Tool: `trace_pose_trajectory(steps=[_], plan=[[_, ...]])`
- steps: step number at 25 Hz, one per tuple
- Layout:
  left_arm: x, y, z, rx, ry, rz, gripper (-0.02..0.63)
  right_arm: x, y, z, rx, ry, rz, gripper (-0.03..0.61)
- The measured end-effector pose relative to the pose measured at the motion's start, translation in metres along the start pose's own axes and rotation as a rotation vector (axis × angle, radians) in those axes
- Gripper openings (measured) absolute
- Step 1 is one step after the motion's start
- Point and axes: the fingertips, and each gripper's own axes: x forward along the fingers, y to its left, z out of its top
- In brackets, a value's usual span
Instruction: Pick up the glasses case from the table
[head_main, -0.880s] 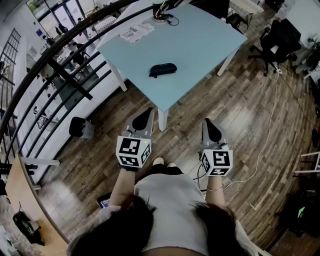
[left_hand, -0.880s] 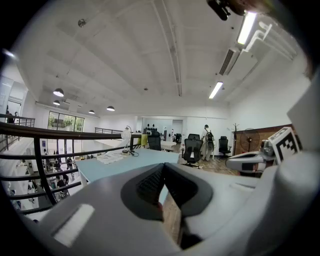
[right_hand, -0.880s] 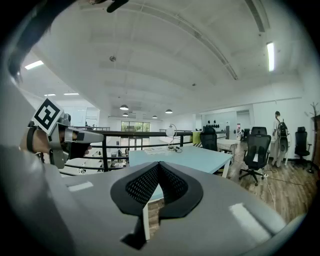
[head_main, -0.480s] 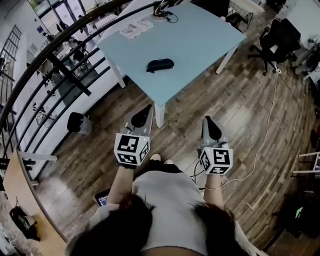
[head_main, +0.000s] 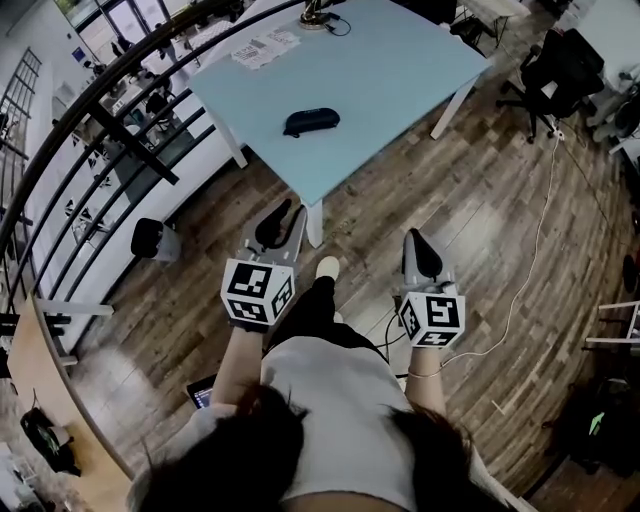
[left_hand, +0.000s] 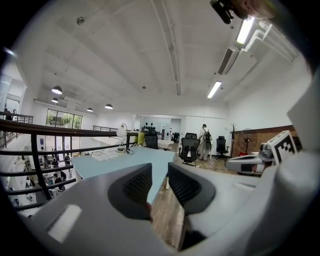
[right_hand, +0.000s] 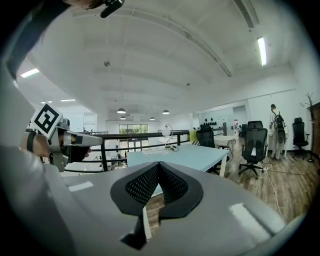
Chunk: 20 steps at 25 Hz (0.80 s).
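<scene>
The left gripper (left_hand: 159, 184) has its jaws slightly parted with nothing between them; the right gripper (right_hand: 158, 175) is clenched and empty. Both are held forward side by side, nearly level. The glasses case (head_main: 311, 121) lies on the blue table (head_main: 400, 70), well ahead of both.

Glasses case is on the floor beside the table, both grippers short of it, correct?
No: the glasses case lies on the table, not the floor, as the head view shows. The left gripper and right gripper are indeed short of it.

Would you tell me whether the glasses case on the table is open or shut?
Shut: the glasses case lies as one smooth dark oblong on the table, with no lid raised.
</scene>
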Motion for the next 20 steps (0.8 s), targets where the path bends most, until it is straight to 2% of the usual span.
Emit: trace_pose_trajectory(steps=[7,13,20], plan=[[0.048,0.018,0.003,0.002,0.006,0.007,0.123,0.042,-0.022,-0.001,0.004,0.004,0.009,0.002],[0.116,0.046,0.02,-0.003,0.001,0.008,0.166,0.108,-0.049,0.014,-0.01,0.005,0.016,0.002],[0.195,0.083,0.039,0.002,0.011,0.007,0.173,0.189,-0.073,0.034,-0.024,0.01,0.031,0.002]])
